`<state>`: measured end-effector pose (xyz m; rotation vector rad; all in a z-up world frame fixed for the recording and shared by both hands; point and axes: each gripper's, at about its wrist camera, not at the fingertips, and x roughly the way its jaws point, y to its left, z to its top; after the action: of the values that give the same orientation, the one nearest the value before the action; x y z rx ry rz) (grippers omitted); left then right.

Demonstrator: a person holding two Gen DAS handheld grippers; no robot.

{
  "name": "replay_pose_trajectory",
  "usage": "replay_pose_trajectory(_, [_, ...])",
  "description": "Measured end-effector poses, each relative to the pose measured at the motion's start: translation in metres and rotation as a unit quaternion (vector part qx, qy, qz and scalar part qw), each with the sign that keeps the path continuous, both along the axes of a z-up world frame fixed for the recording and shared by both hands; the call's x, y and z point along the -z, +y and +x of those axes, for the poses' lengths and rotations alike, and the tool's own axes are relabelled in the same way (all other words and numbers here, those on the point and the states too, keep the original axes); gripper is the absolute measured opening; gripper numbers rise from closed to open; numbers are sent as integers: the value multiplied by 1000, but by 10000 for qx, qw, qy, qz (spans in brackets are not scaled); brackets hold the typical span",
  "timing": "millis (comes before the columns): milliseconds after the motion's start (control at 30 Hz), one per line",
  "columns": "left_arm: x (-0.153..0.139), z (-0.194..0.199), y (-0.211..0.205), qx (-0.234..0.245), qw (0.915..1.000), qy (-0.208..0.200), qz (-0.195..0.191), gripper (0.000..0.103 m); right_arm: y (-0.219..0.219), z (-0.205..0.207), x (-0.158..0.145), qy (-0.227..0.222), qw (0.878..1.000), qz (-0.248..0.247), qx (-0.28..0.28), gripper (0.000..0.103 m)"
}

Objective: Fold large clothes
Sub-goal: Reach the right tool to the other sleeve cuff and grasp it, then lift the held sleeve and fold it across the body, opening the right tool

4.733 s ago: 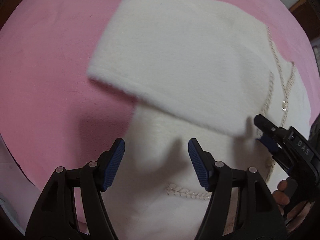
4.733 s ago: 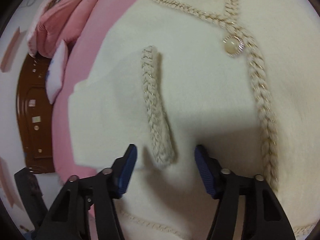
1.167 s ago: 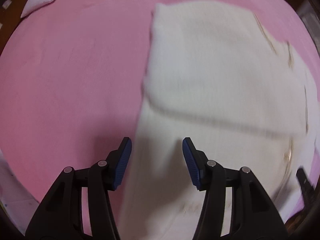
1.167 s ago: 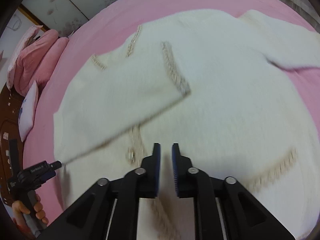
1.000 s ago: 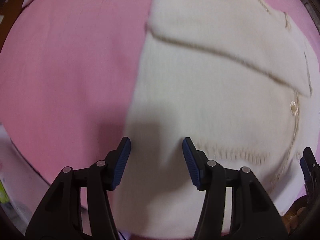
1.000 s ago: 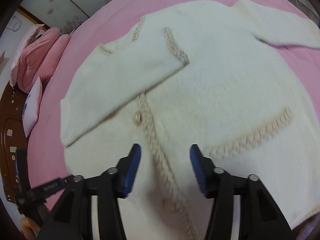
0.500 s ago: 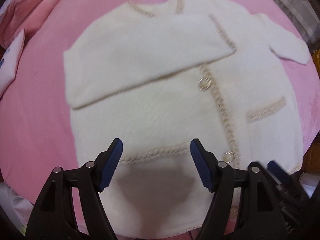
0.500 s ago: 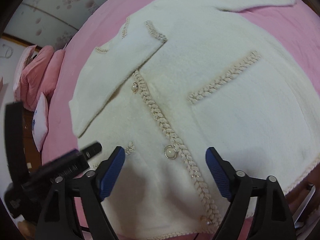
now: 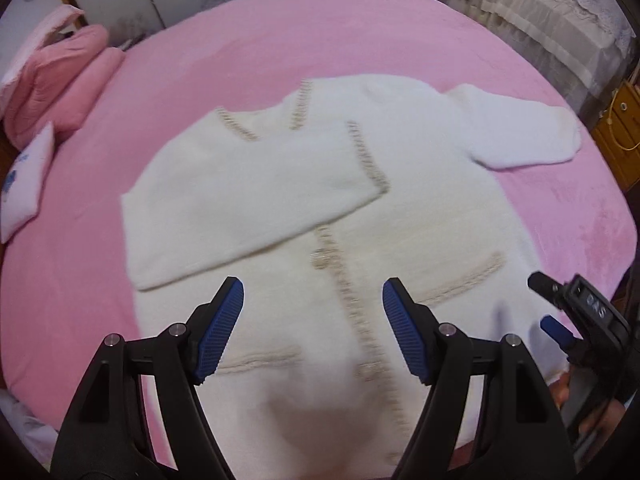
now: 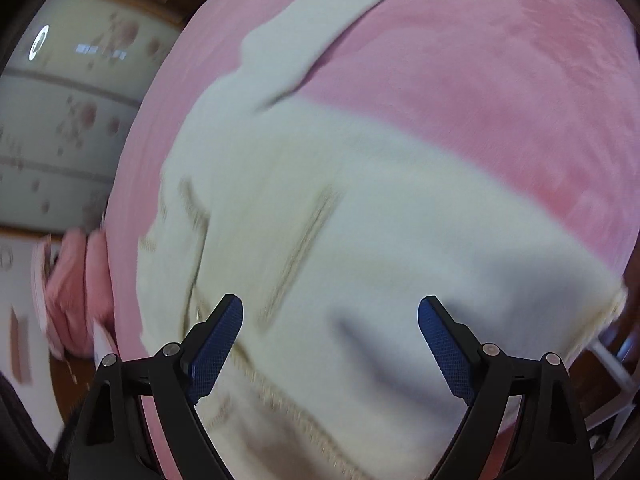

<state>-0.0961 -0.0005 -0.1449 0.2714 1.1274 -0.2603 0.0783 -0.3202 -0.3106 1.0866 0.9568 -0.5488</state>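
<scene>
Sleeve-folding step — left sleeve [image 9: 248, 196] already across cardigan [image 9: 420, 240]; right sleeve [image 9: 520, 128] at two o'clock next. Left gripper [image 9: 312, 330] and right gripper [image 10: 330, 344] spread wide, just opened, holding nothing.

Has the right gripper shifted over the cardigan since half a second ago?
Yes. The right gripper, jaws just opened wider with nothing between them, has swung off the button band toward the cardigan's outer side, near its still-unfolded sleeve.
</scene>
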Motion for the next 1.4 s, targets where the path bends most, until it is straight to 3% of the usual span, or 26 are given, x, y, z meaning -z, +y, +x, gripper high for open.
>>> replay_pose_trajectory(133, [20, 23, -50, 32, 9990, 186, -407, 70, -72, -7, 2, 49, 9991, -68, 422, 91])
replay_pose_trajectory(300, [37, 60, -129, -374, 9959, 635, -531, 70, -156, 0, 14, 112, 9982, 442, 383, 91])
replay_pose_trajectory(467, [50, 95, -207, -574, 9878, 1112, -926, 71, -246, 23, 9, -73, 9986, 389, 355, 91])
replay_pose_trajectory(633, [46, 115, -240, -395, 9918, 1063, -593, 71, -328, 54, 11, -454, 9966, 325, 604, 90])
replay_pose_trajectory(700, [49, 117, -255, -403, 9907, 1174, -561, 71, -354, 64, 19, -588, 9941, 499, 761, 90])
replay_pose_trajectory(800, [72, 128, -265, -470, 9871, 1411, -599, 71, -382, 74, 37, -1000, 9815, 1143, 1165, 89])
replay_pose_trajectory(867, [89, 136, -281, -544, 9850, 1581, -420, 71, -393, 82, 42, -1285, 9741, 1280, 1352, 86])
replay_pose_trajectory(967, [96, 142, -281, -733, 9830, 1658, -304, 71, -407, 91, 39, -1395, 9739, 1064, 1441, 79])
replay_pose_trajectory(1067, [94, 146, -282, -888, 9833, 1565, -261, 71, -421, 94, 38, -1543, 9666, 1094, 1728, 65])
replay_pose_trajectory(1133, [96, 149, -285, -954, 9831, 1546, -240, 72, -432, 91, 42, -1702, 9592, 1197, 1912, 48])
replay_pose_trajectory(1367, [107, 150, -303, -1017, 9777, 1800, -356, 71, -431, 95, 33, -2298, 9483, 1152, 1861, 27])
replay_pose_trajectory(1400, [106, 146, -303, -1005, 9773, 1826, -381, 71, -426, 100, 26, -2376, 9475, 1062, 1858, 19])
